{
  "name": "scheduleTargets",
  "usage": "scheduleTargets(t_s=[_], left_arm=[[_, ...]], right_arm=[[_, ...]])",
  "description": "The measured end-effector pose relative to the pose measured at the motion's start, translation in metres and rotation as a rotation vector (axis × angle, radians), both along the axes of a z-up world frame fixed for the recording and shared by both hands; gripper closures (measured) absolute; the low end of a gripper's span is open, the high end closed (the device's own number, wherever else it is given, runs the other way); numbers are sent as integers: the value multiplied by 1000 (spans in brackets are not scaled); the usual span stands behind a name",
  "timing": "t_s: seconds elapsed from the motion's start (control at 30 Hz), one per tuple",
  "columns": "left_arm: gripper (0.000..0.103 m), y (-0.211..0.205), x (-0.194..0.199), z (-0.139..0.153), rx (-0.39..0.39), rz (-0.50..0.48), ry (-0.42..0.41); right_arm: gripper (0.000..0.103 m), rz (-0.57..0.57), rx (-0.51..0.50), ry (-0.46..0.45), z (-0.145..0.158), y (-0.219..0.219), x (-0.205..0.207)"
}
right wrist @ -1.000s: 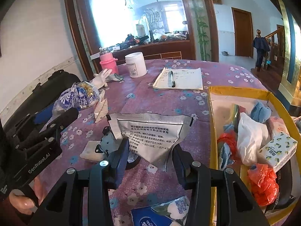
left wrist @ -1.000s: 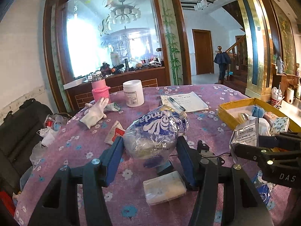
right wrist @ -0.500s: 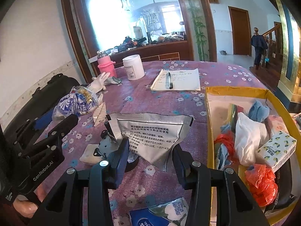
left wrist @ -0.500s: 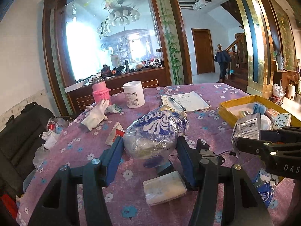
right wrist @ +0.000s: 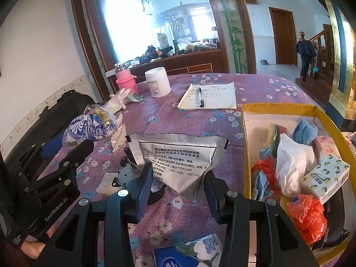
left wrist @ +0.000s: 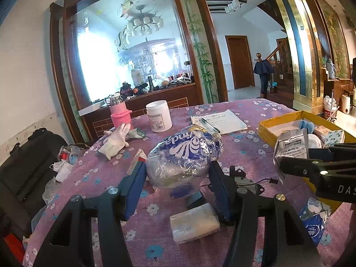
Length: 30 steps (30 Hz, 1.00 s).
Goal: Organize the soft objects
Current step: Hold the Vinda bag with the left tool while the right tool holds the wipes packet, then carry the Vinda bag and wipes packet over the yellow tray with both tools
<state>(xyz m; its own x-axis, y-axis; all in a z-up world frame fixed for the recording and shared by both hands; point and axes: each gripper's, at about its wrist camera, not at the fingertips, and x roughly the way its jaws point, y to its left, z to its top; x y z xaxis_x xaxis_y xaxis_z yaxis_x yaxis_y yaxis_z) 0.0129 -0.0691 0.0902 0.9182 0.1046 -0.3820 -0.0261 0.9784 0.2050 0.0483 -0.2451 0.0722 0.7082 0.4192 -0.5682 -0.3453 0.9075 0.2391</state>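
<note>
My left gripper (left wrist: 176, 175) is shut on a crumpled blue-and-clear tissue wrapper bag (left wrist: 184, 155), held just above the purple flowered tablecloth (left wrist: 242, 146). My right gripper (right wrist: 176, 180) is shut on a silver foil pouch (right wrist: 178, 158) printed with black text; in the left wrist view the same pouch (left wrist: 290, 149) shows at the right. Right of it stands a yellow box (right wrist: 276, 106) holding cloths, a white bag, an orange bag and a tissue pack. In the right wrist view the left gripper (right wrist: 66, 146) and its bag (right wrist: 91, 126) sit at the left.
On the table lie a white glove (left wrist: 115, 141), a pink bottle (left wrist: 120, 113), a white jar (left wrist: 159, 115), a notepad with a pen (right wrist: 209, 96), a white wipes pack (left wrist: 194, 222), a blue tissue pack (right wrist: 189, 253) and a small metal part (right wrist: 126, 171). A black bag (left wrist: 29, 166) stands left of the table.
</note>
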Motion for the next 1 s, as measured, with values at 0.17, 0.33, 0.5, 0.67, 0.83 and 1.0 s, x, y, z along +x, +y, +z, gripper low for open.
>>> scheduleTargets(t_s=[0.17, 0.33, 0.5, 0.67, 0.83, 1.0], left_arm=[[46, -1, -1, -1, 5, 1, -5], [46, -3, -2, -2, 12, 1, -15], [46, -4, -2, -1, 13, 2, -18], [46, -6, -5, 2, 20, -4, -27], [46, -11, -8, 6, 16, -16, -31], [46, -20, -11, 10, -36, -67, -3]], right_arm=[[55, -3, -1, 6, -2, 0, 0], [55, -10, 3, 0, 0, -3, -1], [55, -26, 15, -1, 1, -9, 0], [55, -40, 17, -6, 2, -13, 1], [55, -80, 23, -9, 4, -24, 3], [55, -173, 28, -25, 10, -53, 11]])
